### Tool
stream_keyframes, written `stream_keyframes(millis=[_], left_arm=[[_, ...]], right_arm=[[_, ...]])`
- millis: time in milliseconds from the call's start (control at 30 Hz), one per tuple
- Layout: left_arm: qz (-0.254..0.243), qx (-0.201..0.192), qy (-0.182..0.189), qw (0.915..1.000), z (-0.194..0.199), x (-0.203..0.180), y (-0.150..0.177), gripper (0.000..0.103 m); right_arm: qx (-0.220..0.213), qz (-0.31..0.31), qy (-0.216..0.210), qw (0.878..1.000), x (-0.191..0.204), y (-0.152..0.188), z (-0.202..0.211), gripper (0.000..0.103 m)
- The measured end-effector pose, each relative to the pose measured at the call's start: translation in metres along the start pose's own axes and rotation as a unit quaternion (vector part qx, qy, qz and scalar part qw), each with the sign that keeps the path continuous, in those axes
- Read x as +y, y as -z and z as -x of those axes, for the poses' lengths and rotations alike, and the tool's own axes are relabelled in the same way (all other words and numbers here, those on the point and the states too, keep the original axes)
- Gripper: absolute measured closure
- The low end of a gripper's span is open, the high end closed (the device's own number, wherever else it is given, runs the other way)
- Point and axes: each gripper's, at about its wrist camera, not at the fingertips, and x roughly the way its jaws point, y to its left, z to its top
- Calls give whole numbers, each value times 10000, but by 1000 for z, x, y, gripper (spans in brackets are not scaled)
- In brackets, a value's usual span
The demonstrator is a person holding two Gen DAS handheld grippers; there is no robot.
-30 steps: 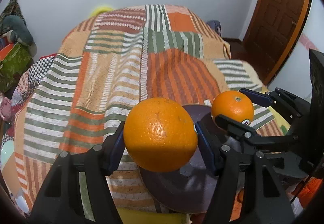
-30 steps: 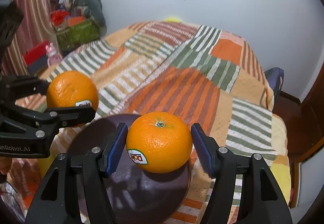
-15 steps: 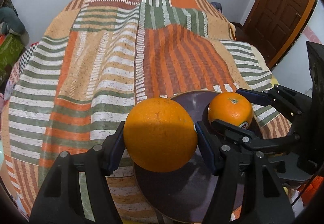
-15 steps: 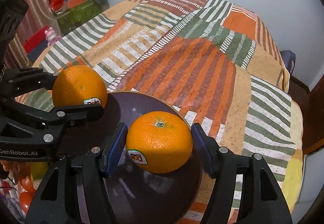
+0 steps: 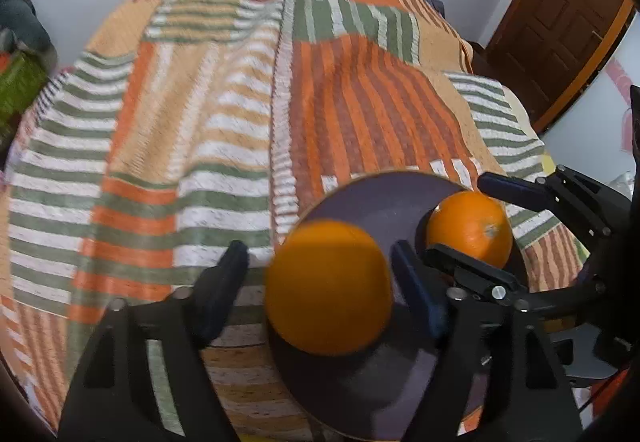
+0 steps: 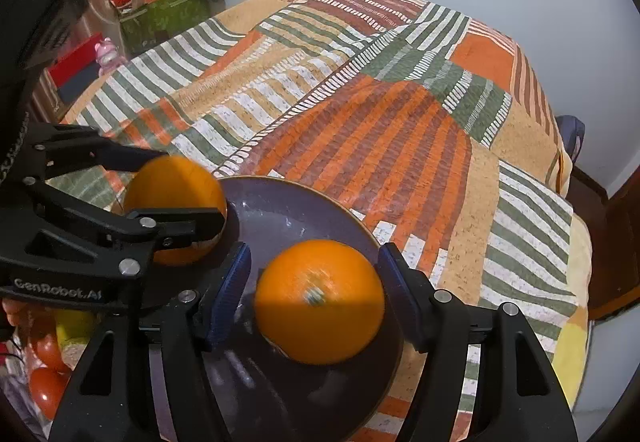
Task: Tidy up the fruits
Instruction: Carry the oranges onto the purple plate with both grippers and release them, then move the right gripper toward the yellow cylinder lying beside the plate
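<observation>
We see two round orange fruits over dark purple round plate (image 6: 320,202) on bed with striped orange-green-white patchwork quilt (image 6: 400,114). Left tongs (image 5: 320,274) opening: blue pads clear of left orange (image 5: 328,286), gap visible on both sides, orange blurred between them at plate's left edge. Right tongs (image 6: 314,282) slightly parted, right orange (image 6: 320,302) between pads; gap on left pad, right pad close, contact unclear to us. Oranges near, apart.
</observation>
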Motion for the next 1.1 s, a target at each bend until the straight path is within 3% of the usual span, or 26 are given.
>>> stream_keyframes(millis=[67, 400, 733, 900, 1100], left_arm=[[-31, -102, -47, 9999, 7, 0, 0, 19], [93, -566, -104, 9983, 59, 6, 9, 19], [31, -1048, -315, 9940, 120, 2, 44, 11], [70, -1032, -372, 9939, 132, 6, 69, 10], [174, -666, -357, 9970, 121, 9, 100, 7]], right_arm=[[-57, -39, -7, 10000, 1, 0, 4, 36], [-477, -94, 220, 9986, 5, 4, 43, 30], [-998, -156, 515, 9936, 16, 24, 100, 22], [-1151, -235, 659, 9909, 18, 44, 122, 21], [-1018, -508, 715, 9909, 10, 71, 127, 21]])
